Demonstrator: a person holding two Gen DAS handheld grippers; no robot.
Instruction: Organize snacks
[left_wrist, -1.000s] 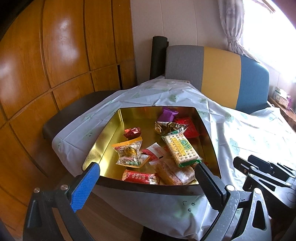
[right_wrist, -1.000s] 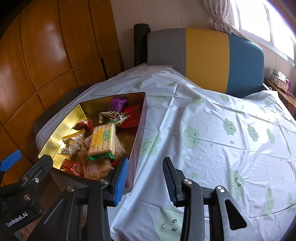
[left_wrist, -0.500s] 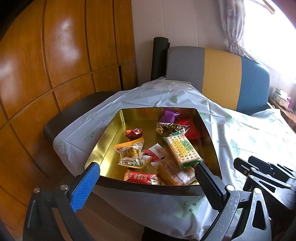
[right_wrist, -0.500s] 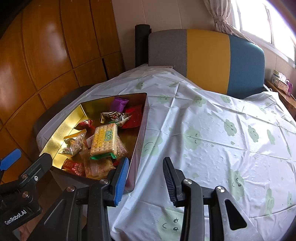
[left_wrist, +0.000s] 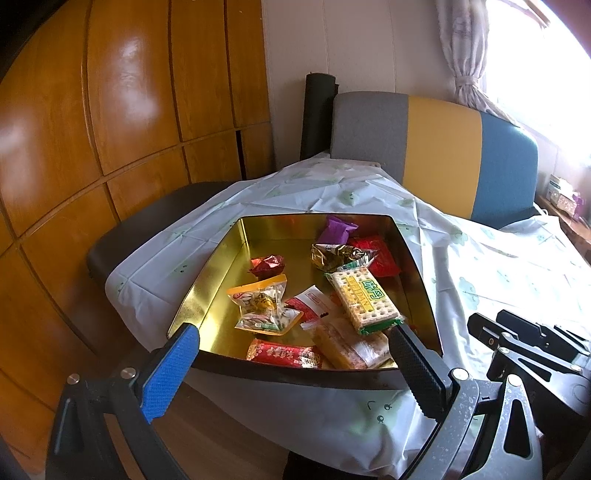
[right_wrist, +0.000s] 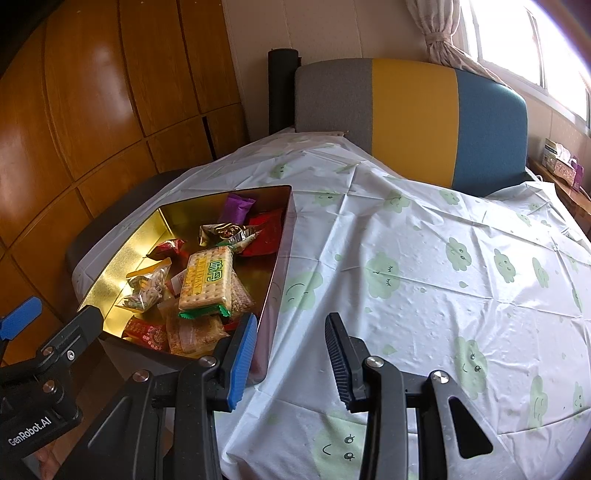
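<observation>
A gold tin sits at the left edge of the table, holding several wrapped snacks. Among them are a cracker pack on top, a purple packet, a red packet, a clear bag of nuts and a red bar. My left gripper hovers at the tin's near rim, open wide and holding nothing. My right gripper is just right of the tin, above the cloth, open with nothing between its fingers. The cracker pack also shows in the right wrist view.
A white tablecloth with green clouds covers the table. Behind it stands a grey, yellow and blue chair back and a black roll. Wooden wardrobe doors fill the left. A dark seat lies beside the table.
</observation>
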